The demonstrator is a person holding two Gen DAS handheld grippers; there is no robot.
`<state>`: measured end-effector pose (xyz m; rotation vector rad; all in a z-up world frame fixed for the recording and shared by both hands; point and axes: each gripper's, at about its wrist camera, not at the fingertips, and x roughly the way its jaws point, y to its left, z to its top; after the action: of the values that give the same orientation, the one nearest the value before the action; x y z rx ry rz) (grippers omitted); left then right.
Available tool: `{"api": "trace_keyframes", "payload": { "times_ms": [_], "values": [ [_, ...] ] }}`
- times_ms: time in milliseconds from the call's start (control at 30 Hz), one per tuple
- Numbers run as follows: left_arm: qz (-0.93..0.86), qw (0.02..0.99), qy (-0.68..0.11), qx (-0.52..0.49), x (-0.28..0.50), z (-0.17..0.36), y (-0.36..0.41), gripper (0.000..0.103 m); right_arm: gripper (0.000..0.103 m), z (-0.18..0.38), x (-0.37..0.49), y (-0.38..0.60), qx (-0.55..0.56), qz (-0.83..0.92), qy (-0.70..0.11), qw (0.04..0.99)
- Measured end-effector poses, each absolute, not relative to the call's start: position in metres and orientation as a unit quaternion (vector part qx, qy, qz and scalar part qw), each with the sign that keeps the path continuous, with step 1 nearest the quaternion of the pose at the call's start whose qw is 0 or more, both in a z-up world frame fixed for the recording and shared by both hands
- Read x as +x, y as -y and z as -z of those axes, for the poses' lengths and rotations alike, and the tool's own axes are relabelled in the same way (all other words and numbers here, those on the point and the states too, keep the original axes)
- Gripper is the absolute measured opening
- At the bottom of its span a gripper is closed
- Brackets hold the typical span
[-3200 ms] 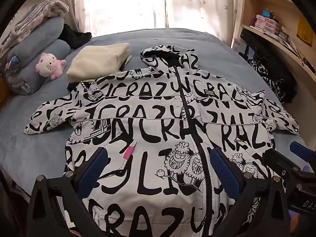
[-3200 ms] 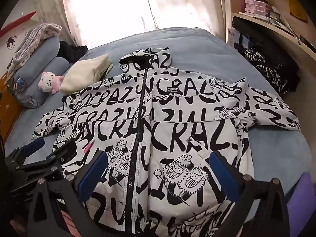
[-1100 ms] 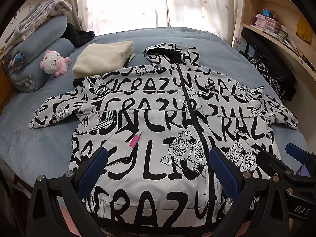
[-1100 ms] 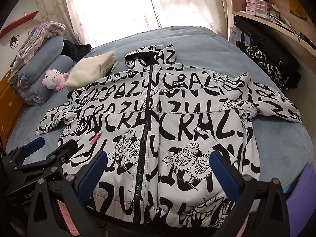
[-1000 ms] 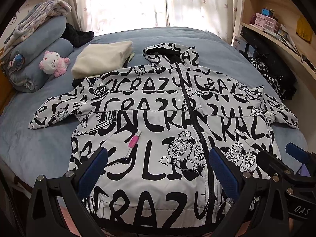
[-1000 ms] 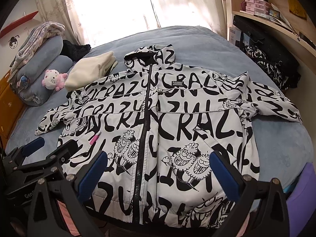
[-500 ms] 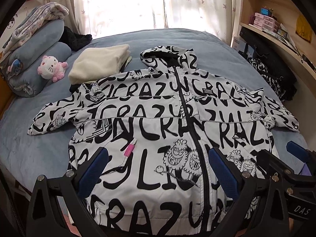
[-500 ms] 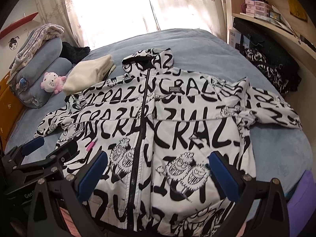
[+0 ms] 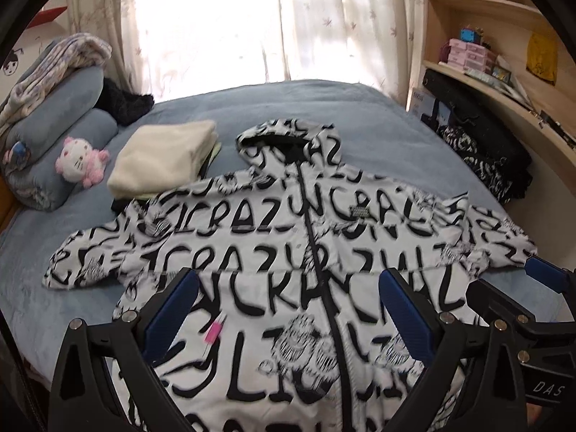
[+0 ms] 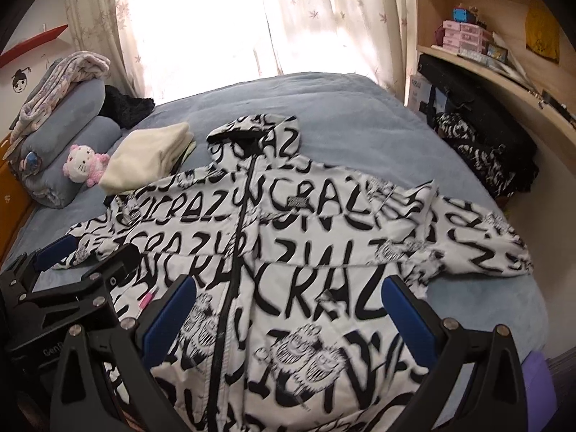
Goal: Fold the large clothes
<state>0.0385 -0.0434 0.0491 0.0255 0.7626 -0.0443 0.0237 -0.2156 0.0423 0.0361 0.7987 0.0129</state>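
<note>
**Sizing up a padded jacket before the first fold**

Lying face up and zipped on the blue bed [image 9: 360, 115], the black-and-white lettered jacket [image 9: 280, 288] has its sleeves spread to either side and its hood toward the window. It looks puffy and soft, probably light but bulky, with a smooth shell that may slide and spring back from a crease. Both tools hover over the hem: the left hand-held gripper [image 9: 288, 316] and the right hand-held gripper [image 10: 288, 318] each have their jaws wide apart, holding nothing. Good holds are likely the sleeve cuffs or shoulder seams, pinching both layers. A cream folded garment [image 9: 162, 154] touches the jacket's left shoulder.
</note>
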Motion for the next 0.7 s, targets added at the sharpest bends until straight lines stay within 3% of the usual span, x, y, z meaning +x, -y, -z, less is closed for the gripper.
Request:
{"api": "trace_keyframes", "payload": {
  "times_ms": [433, 700],
  "values": [
    [0.08, 0.949, -0.303, 0.032, 0.095, -0.099, 0.106, 0.1, 0.103, -0.099, 0.053, 0.276, -0.009, 0.071, -0.311, 0.948],
    [0.095, 0.954, -0.282, 0.039, 0.142, -0.085, 0.152, 0.1, 0.103, -0.097, 0.064, 0.335, -0.062, 0.186, -0.23, 0.953]
  ]
}}
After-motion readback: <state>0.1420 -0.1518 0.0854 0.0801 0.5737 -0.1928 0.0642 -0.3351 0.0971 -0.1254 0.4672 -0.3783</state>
